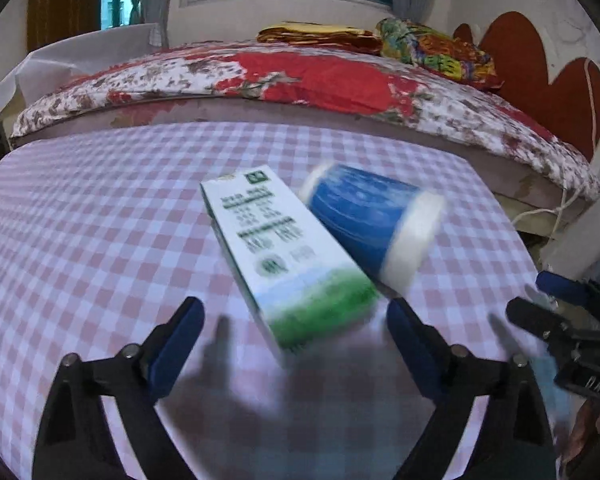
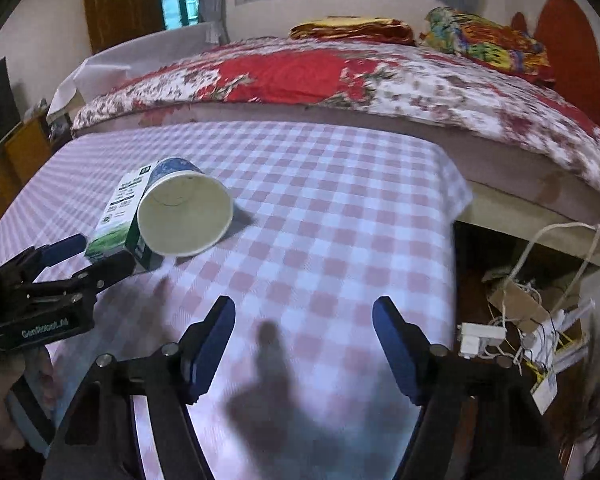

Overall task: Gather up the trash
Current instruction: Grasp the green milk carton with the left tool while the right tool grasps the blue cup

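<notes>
While both grippers' fingers (image 1: 296,320) (image 2: 304,340) are spread, only the right view shows the cup's (image 2: 184,212) open mouth

Matt woven checked tablecloth (image 2: 340,208); smooth printed card carton (image 1: 288,256); paper cup (image 2: 184,216), plain inside.

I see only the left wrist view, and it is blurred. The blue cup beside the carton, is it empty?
Observer: Yes. The right wrist view looks into the cup, which lies on its side with nothing inside.
Operator: Is the right claw holding something?
Observer: No. The right claw is open above the checked cloth.
Operator: What is past the table's right edge?
Observer: A white power strip and tangled cables low down.
</notes>
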The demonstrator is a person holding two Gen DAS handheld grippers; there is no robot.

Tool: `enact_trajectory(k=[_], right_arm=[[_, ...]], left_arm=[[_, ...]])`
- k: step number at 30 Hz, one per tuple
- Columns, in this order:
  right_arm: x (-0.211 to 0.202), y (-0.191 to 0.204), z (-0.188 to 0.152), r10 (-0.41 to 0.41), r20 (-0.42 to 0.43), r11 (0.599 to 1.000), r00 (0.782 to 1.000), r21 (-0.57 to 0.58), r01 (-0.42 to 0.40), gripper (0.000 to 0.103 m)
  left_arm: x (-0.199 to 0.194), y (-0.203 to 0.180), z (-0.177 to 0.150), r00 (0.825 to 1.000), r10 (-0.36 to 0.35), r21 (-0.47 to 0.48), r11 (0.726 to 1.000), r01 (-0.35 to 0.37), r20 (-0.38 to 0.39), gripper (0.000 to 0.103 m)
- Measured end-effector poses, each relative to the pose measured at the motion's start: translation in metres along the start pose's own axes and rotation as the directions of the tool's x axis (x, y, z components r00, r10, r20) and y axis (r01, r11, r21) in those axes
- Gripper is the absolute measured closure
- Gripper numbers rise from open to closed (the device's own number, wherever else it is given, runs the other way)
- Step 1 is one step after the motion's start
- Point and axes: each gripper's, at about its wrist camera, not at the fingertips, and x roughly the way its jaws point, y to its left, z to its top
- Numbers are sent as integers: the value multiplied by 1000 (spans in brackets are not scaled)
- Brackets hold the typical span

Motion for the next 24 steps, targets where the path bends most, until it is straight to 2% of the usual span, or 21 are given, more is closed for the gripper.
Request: enact_trajectory(k=[11,14,16,17,19,24], right_arm=[[52,44,43,63,-18,996,998,-66,-64,30],[64,58,52,81,-26,993,996,-85,-83,32],[70,65,55,97,-38,991,995,-92,-100,54],[72,68,55,105,-43,990,994,-91,-109,75],[70,70,55,102,-23,991,994,-87,-104,81],[66,64,60,1,1,1000,1000,-22,-1,89]], left_arm=[[2,60,6,998,57,-52,997,-57,2,11],[6,68,11,999,48,-66,997,-48,-3,15],[6,68,14,1000,31,-69,997,-31,3,16],[6,68,15,1000,26,-67,997,-26,5,16],[5,65,18,1000,19,-58,998,-18,12,16],[9,61,23,1000,7,-41,999,-6,12,16]])
